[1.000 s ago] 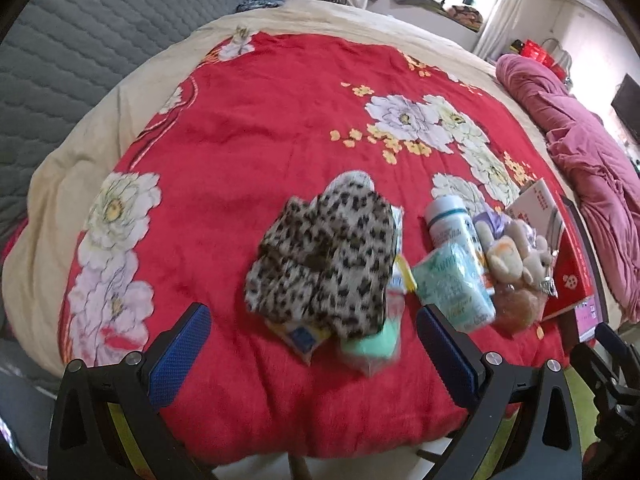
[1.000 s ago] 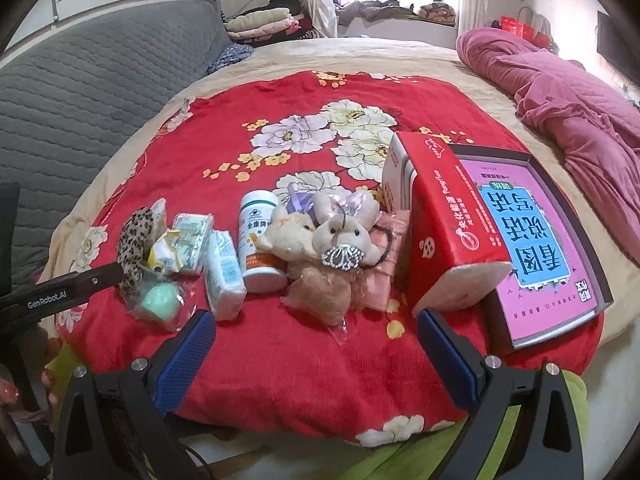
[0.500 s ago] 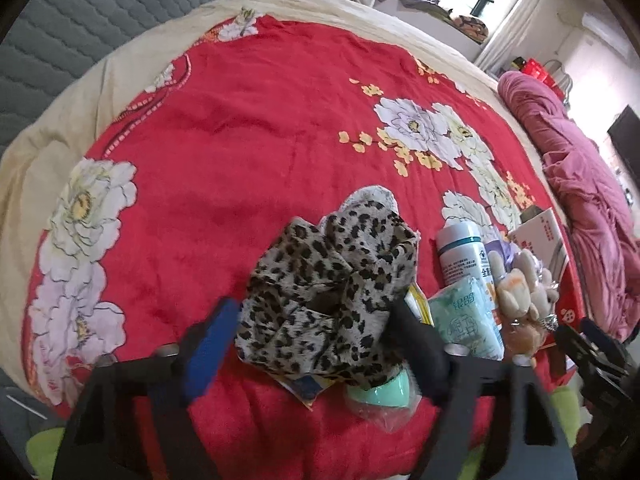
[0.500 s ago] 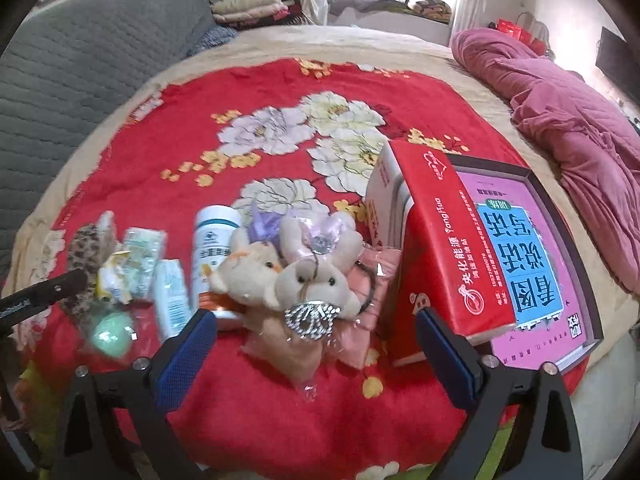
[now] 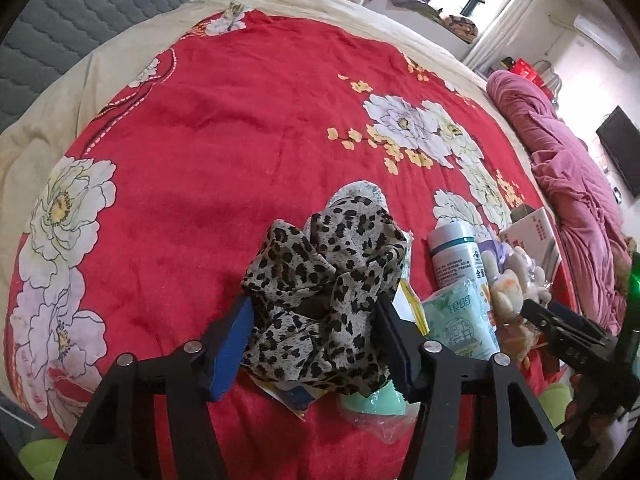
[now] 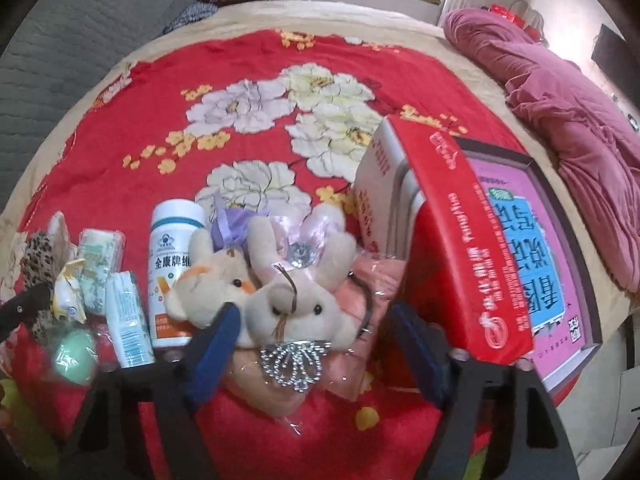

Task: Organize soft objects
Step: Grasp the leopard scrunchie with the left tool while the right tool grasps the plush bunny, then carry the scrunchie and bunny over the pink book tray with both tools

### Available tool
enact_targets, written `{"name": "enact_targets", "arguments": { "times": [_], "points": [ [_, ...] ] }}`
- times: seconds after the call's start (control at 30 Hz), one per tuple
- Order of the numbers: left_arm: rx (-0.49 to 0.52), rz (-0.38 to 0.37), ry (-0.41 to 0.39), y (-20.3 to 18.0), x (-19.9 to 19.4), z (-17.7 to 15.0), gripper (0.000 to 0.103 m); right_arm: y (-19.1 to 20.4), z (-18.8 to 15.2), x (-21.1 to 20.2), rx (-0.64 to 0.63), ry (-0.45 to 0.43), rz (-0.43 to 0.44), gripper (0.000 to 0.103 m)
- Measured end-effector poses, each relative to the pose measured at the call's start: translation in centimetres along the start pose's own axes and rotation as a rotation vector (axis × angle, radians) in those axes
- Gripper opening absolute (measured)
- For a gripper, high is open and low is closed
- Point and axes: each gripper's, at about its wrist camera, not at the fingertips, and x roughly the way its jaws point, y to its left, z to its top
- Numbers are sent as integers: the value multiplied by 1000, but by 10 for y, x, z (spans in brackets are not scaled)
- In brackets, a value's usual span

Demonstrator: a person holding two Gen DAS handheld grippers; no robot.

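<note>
Left hand-held gripper (image 5: pixel 316 344): its two jaws are closing around the leopard cloth (image 5: pixel 324 280). The cloth sits between them. The blue pad looks like it is right at the cloth's edge, but a firm pinch cannot be told yet.

Right hand-held gripper (image 6: pixel 316 344): its jaws are closing too. The plush bunny (image 6: pixel 296 308) and its crinkly clear bag lie between them. The pads do not seem to press on it yet.

Where the soft things are: all lie on the red flower blanket (image 5: pixel 224 128) on the bed, near its front edge. The leopard cloth is at the left end of the row, far to the left of the bunny. The bunny has the white bottle (image 6: pixel 174 256) just to its left and the red box (image 6: pixel 460 256) just to its right.

Trouble 1: the leopard cloth lies on top of a small packet (image 5: pixel 296 394) and a green ball in a bag (image 5: pixel 374 400). If the jaws bite too low, these could come up with the cloth, or roll off the bed.

Trouble 2: the bunny's bag is slippery. The jaws may catch only the plastic, and the toy could slide out.

Trouble 3: a second plush toy (image 6: pixel 212 284) touches the bunny. It could get dragged and knock the bottle.

Trouble 4: the right jaw is close to the red box and could bump it.
</note>
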Motion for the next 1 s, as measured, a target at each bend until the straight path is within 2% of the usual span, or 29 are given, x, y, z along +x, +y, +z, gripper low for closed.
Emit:
{"name": "enact_targets", "arguments": {
  "times": [0.1, 0.33, 0.5, 1.0],
  "points": [
    [-2, -16, 5, 0, 1, 0, 55, 0, 0, 3, 3, -6, -3, 51],
    [-6, -44, 2, 1, 1, 1, 40, -7, -1, -4, 28, -43, 53, 46],
    [2, -61, -12, 0, -2, 1, 22, -16, -4, -16, 54, -76, 101, 46],
    [-27, -89, -83, 4, -47, 1, 19, -31, -14, -50, 82, -154, 189, 46]
  ]
}}
